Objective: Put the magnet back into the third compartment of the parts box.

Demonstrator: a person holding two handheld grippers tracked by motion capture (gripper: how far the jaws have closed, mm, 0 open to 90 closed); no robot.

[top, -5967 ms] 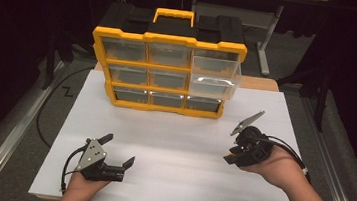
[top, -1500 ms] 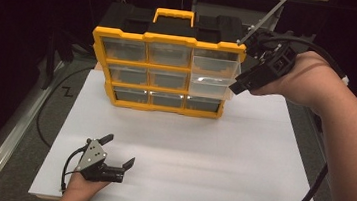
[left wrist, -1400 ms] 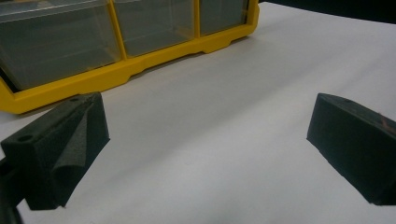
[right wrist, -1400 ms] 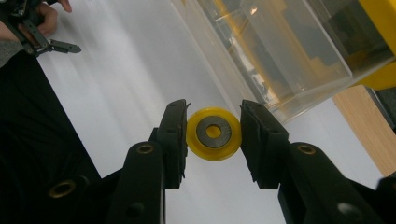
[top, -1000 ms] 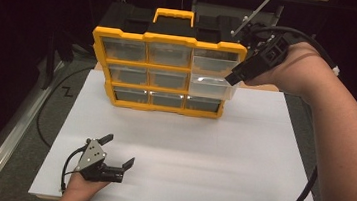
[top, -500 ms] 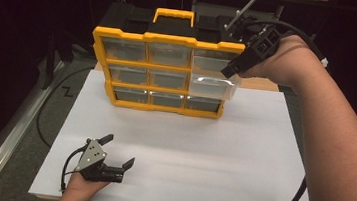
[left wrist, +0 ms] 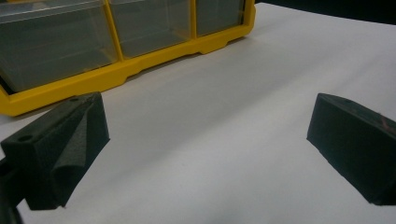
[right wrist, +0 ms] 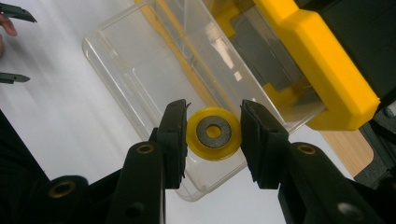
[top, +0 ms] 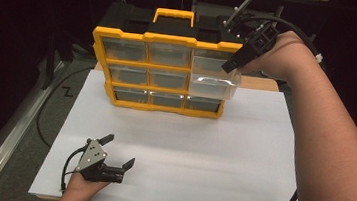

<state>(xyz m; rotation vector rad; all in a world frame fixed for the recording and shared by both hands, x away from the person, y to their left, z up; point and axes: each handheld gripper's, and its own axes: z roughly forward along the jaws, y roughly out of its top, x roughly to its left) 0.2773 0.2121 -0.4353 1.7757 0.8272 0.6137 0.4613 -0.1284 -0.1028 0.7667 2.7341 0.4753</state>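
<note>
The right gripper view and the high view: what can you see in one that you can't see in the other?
The right gripper view alone reveals a small round yellow wheel with a grey middle clamped by the right gripper, held above the clear plastic pulled-out drawer.

The high view alone gives the whole yellow and black drawer cabinet with its handle, the white tabletop sheet, and the open left gripper resting near the front.

Both share the clear drawer, the yellow cabinet frame and the white sheet.
</note>
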